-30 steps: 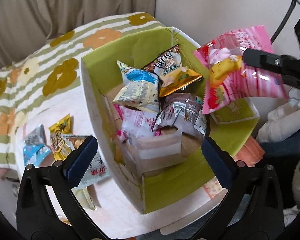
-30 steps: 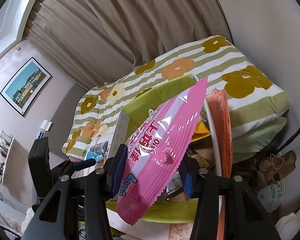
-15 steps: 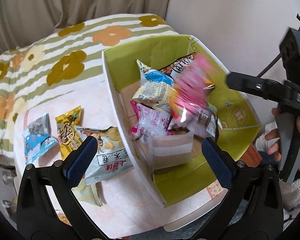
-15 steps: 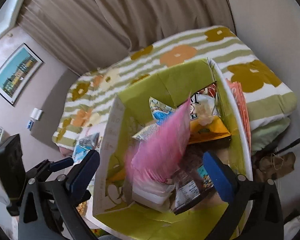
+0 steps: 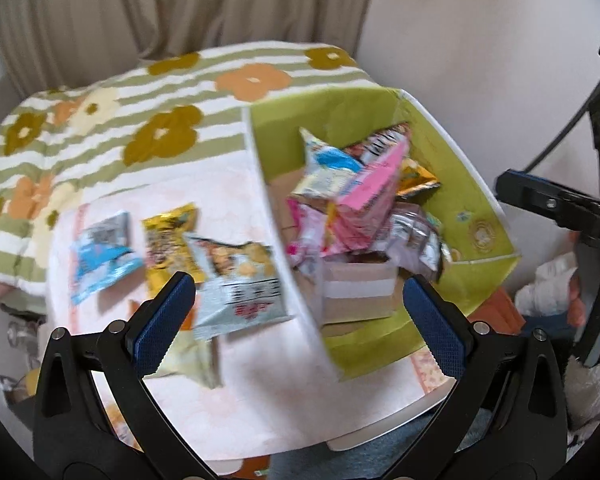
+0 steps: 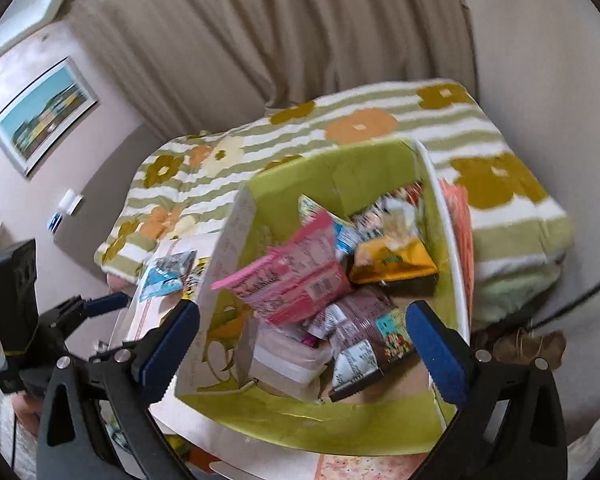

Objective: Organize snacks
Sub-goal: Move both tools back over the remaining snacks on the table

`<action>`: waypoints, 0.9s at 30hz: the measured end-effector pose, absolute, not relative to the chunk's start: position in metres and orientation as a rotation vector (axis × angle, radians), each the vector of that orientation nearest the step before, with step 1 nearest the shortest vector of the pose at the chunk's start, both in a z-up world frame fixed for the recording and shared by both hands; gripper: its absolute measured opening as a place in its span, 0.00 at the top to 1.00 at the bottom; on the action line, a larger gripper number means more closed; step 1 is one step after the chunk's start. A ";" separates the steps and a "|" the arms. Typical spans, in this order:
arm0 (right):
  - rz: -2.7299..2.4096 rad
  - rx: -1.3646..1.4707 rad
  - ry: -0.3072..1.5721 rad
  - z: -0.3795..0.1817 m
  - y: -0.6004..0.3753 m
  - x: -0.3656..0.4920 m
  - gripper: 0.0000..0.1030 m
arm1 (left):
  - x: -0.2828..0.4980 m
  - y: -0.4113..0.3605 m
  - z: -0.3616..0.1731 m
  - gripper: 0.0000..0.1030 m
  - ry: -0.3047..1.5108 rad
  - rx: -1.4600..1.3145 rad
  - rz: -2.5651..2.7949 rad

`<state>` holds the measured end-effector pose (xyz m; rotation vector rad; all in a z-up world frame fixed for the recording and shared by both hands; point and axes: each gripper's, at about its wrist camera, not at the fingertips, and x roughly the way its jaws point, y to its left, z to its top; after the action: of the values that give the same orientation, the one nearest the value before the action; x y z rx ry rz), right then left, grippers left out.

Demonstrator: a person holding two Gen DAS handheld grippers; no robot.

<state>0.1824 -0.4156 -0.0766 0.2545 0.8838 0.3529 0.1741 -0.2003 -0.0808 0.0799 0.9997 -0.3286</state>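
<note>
Box: the green-lined box (image 6: pixel 384 416) sits on the tabletop (image 5: pixel 260 412), already heaped with snack packets.
Pink packet: the pink packet (image 6: pixel 296 276) lies on top of the heap inside the box, tilted against the packets beside it; nothing holds it.
Loose snacks: three packets lie on the tabletop left of the box: a blue packet (image 5: pixel 100 256), a yellow packet (image 5: pixel 172 240) and a grey cracker packet (image 5: pixel 240 284), the last one just beside the box wall.
Right gripper: the right gripper (image 6: pixel 302 346) hangs above the box with its fingers (image 6: pixel 436 356) spread wide and nothing between them.
Left gripper: the left gripper (image 5: pixel 300 328) hovers over the tabletop edge of the box, fingers (image 5: pixel 164 320) wide apart and empty, the grey cracker packet showing just past the left one.
Step in hand: judged from this, one packet is stowed and the loose ones come next.
Risk, overflow: the heap stands high; a packet dropped on top could slide out over the low wall.
Risk, grip: the foil packets are slick and puffed, so a pinch on the belly may slip; the crimped edge looks safer.
Risk, clash: both grippers work close to the same box wall and could knock each other or shove the box along the tabletop.
Risk, view: both views are blurred, so aim at a thin, flat packet may fall short.
</note>
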 end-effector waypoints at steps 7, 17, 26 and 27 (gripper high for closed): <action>0.504 0.181 0.833 -0.055 -0.367 0.182 0.00 | 0.146 -0.142 -0.068 0.00 0.990 0.036 -0.158; 0.703 0.095 0.829 -0.048 -0.270 0.174 0.00 | 0.108 -0.032 -0.065 0.00 0.993 -0.062 0.053; 0.720 0.081 0.980 -0.087 -0.161 0.153 0.00 | 0.089 0.073 -0.088 0.02 1.047 -0.152 0.091; 0.716 0.091 1.000 -0.093 -0.154 0.152 0.00 | 0.089 0.086 -0.092 0.02 1.059 -0.157 0.087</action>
<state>0.1518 -0.1537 -0.0926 0.0914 1.0004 0.7161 0.0889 0.0861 -0.0916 -0.1571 1.0594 0.0870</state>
